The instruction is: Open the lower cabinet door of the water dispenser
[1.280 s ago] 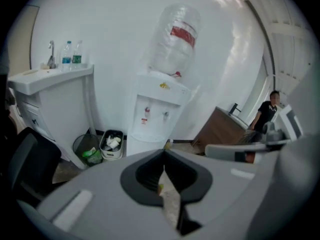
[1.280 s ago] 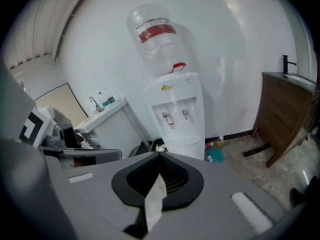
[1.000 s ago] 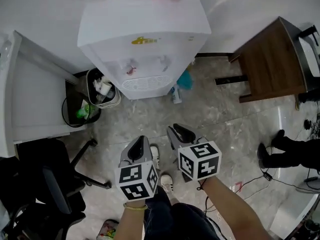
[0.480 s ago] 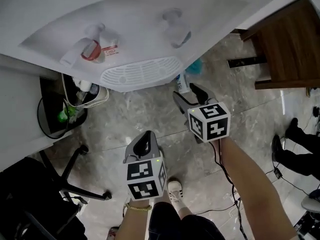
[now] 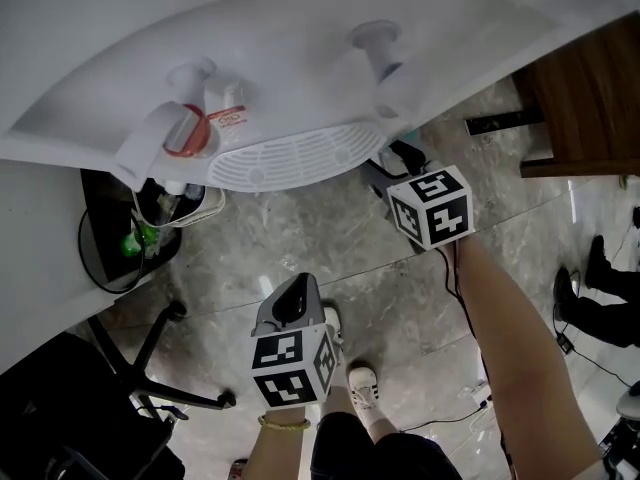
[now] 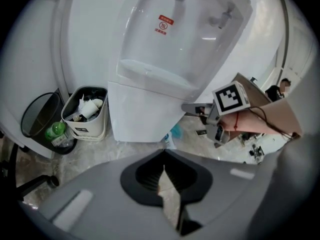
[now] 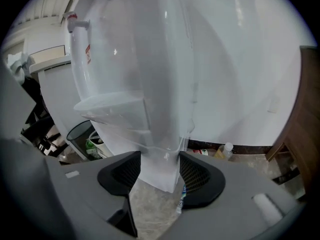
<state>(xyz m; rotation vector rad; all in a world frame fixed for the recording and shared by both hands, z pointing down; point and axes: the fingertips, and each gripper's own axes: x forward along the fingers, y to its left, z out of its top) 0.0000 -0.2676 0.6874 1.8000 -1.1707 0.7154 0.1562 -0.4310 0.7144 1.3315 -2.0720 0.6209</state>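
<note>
The right claw has come closer under the white plastic water dispenser. It is released, with the edge of the white lower cabinet door between its jaws. The left claw stays clenched and empty. At 9 o'clock, the white plastic bin holds crumpled paper and the black round bin holds a green bottle.

The head view looks steeply down on the water dispenser, which both gripper views face from lower, close by.

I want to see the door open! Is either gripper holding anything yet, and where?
Nothing is clamped yet. The right gripper has its fingers apart, with the lower front corner of the water dispenser between them. The left gripper is shut and empty.
</note>
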